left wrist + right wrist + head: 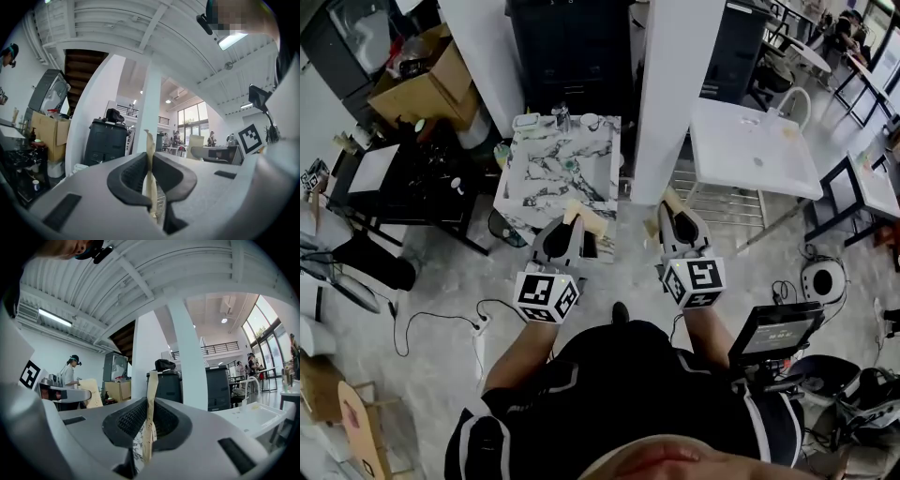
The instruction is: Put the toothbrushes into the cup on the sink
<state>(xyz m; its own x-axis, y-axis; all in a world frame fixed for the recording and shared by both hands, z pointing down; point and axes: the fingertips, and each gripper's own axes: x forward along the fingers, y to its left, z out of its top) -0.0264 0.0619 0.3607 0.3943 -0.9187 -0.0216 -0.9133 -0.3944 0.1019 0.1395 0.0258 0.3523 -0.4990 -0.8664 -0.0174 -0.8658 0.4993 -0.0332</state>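
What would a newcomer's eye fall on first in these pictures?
The grey left claw pinches a flat tan strip and the grey right claw pinches another, side by side mid-picture in the head view. Just ahead stands a grey-veined white marble-look table, beside a tall white pillar.

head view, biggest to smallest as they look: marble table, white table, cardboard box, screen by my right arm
1-2. marble table, white table: look about alike, not ranked
3. cardboard box
4. screen, though nearer the camera
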